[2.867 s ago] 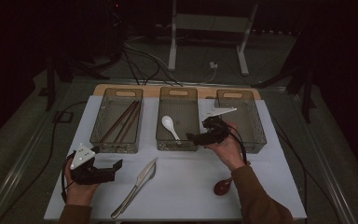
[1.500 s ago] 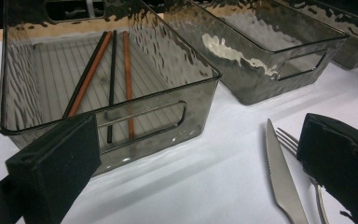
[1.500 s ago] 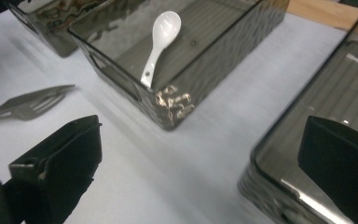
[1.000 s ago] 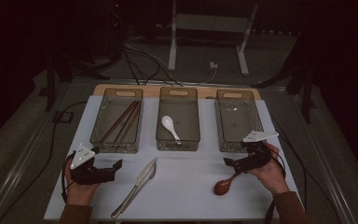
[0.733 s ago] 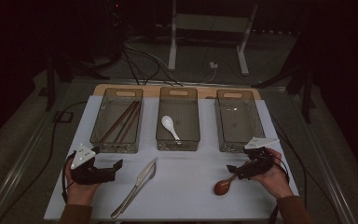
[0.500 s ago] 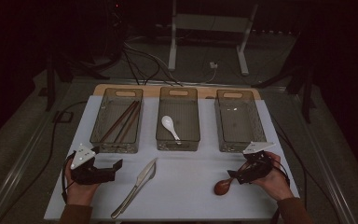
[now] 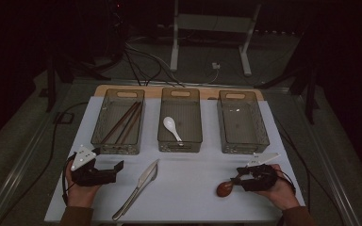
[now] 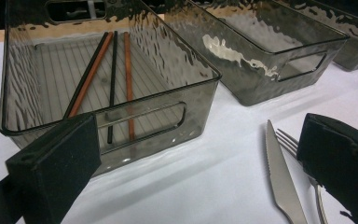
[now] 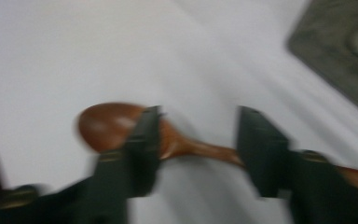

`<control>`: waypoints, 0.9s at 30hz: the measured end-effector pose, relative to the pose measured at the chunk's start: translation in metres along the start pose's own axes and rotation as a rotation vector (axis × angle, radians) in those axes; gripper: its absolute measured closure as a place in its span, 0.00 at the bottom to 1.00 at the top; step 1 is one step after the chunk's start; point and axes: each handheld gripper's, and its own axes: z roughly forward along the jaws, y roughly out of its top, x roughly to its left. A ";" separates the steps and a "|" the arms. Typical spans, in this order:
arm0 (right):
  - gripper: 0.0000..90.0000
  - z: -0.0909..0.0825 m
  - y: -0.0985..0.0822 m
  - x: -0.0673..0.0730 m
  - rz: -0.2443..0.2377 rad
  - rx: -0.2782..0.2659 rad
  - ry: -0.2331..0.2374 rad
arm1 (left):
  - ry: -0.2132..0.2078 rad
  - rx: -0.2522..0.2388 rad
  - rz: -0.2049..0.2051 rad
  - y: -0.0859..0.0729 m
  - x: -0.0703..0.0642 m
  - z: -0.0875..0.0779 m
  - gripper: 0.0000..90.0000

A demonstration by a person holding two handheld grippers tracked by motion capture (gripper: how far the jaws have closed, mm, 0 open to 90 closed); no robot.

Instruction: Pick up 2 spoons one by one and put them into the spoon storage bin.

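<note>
A brown wooden spoon lies on the white table near its front right. My right gripper is low over it, pointing left. In the right gripper view the spoon has its handle running across the gap between the jaws of my right gripper. The jaws have just been closing, and a gap still shows with no pad pressing on the handle. My left gripper rests open at the front left, holding nothing. Its view shows my left gripper facing the knife and the fork.
Three clear bins stand in a row at the back. The left bin holds chopsticks, the middle bin a white spoon, and the right bin nothing. A knife lies diagonally at the front centre.
My right hand has come back from the right bin toward the table's front edge and sunk onto the wooden spoon. Its jaws have narrowed around the handle. The left hand has kept still.
</note>
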 end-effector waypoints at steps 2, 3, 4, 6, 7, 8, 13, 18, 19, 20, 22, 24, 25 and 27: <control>0.83 -0.003 -0.002 0.004 -0.030 -0.006 0.014 | 0.001 0.000 0.001 0.000 0.000 0.000 0.01; 0.89 -0.004 -0.003 0.006 -0.038 -0.010 0.019 | 0.001 0.000 0.000 0.000 0.000 0.000 0.01; 0.94 -0.005 -0.003 0.007 -0.050 -0.014 0.022 | 0.001 0.000 0.000 0.000 0.000 0.000 0.01; 1.00 -0.008 -0.004 0.010 -0.064 -0.014 0.022 | 0.001 0.000 0.000 0.000 0.000 0.000 0.01; 1.00 -0.008 -0.005 0.011 -0.074 -0.013 0.020 | 0.002 0.000 0.000 0.000 0.000 0.000 0.01; 1.00 -0.008 -0.005 0.013 -0.076 -0.008 0.023 | 0.003 0.000 0.000 0.000 0.000 0.000 0.01; 1.00 -0.007 -0.009 0.019 -0.092 0.012 0.029 | 0.005 0.000 -0.001 0.000 0.000 0.000 0.01; 1.00 -0.003 -0.016 0.027 -0.119 0.040 0.041 | 0.005 0.001 0.000 0.000 0.000 0.000 0.01; 1.00 -0.002 -0.017 0.029 -0.125 0.047 0.042 | 0.005 0.001 0.000 0.000 0.000 0.000 0.01; 1.00 -0.001 -0.018 0.031 -0.127 0.052 0.044 | 0.005 0.001 -0.001 0.000 0.000 0.000 0.01; 1.00 0.002 -0.020 0.033 -0.138 0.069 0.053 | 0.006 0.002 -0.001 0.000 0.000 0.000 0.01; 1.00 0.004 -0.022 0.036 -0.155 0.080 0.067 | 0.006 0.002 -0.001 0.000 0.000 0.000 0.01; 1.00 0.005 -0.023 0.038 -0.156 0.088 0.067 | 0.006 0.002 -0.002 0.000 0.000 0.000 0.01; 1.00 0.008 -0.023 0.041 -0.175 0.100 0.080 | 0.006 0.003 -0.002 0.000 0.000 0.000 0.01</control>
